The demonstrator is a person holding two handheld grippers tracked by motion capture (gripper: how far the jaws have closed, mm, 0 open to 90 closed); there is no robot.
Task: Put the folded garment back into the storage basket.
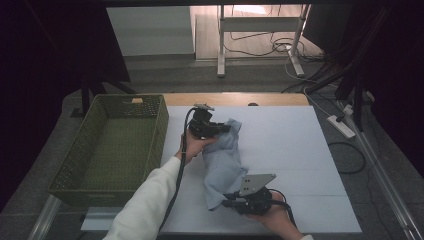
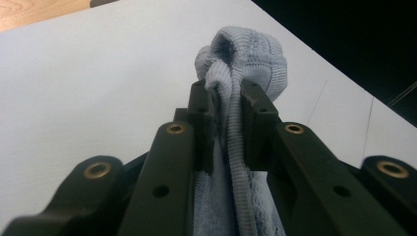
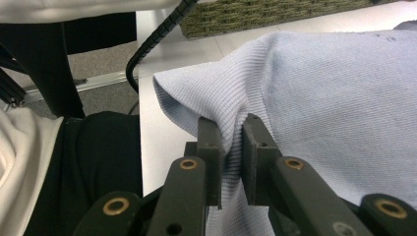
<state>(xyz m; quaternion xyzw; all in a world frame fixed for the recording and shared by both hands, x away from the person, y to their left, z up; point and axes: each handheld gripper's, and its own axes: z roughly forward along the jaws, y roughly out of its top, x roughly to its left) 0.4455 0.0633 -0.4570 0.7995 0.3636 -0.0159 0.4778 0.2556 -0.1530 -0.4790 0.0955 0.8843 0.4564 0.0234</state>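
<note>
Cloth (image 1: 223, 162), pale blue and ribbed, lies stretched on the white table (image 1: 300, 165) between my two grippers. From the high view I see its whole run, with the green basket (image 1: 117, 145) at about nine o'clock from it. My left gripper (image 1: 220, 128) sits at the cloth's twelve o'clock end, my right gripper (image 1: 231, 202) at its six o'clock end. The left gripper view shows a bunched, ribbed hem (image 2: 231, 98) pinched tight between the jaws. The right gripper view shows a fold of cloth (image 3: 231, 132) clamped between its jaws, with a white sleeve (image 3: 19, 162) at nine o'clock.
</note>
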